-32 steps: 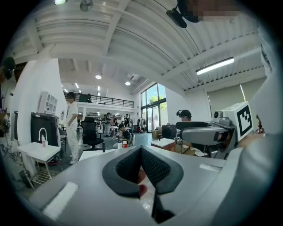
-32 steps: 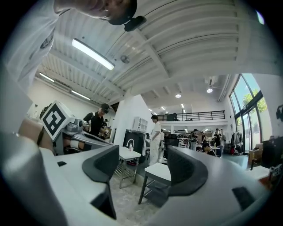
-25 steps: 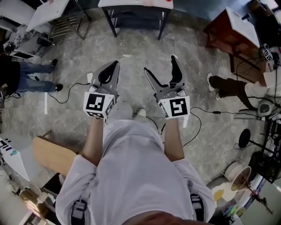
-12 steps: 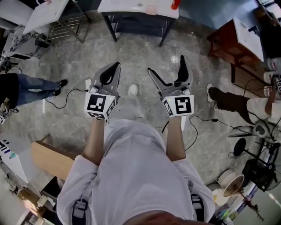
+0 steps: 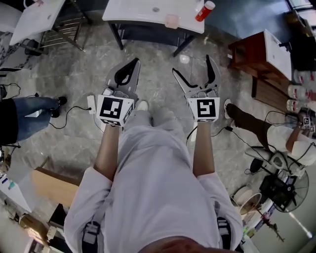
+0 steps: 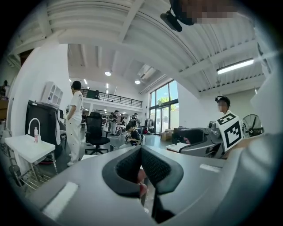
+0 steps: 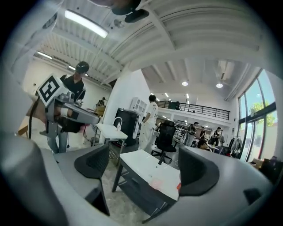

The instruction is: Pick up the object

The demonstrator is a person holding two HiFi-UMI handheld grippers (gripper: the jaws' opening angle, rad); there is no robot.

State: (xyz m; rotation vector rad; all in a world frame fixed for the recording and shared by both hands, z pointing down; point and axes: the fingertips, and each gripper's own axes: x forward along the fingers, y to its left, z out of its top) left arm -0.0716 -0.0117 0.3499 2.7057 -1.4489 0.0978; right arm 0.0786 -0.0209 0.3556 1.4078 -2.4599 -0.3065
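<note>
A small pink thing (image 5: 172,21) sits on the white table (image 5: 143,12), near the edge closest to the person. A red bottle (image 5: 204,11) with a white cap is on the table too, by its right end. I cannot tell which one is the thing to pick up. Both grippers are in the air, back from the table. The right gripper (image 5: 191,65) has its jaws wide apart and closing, with nothing in them. The left gripper (image 5: 134,63) has its jaws pressed together.
</note>
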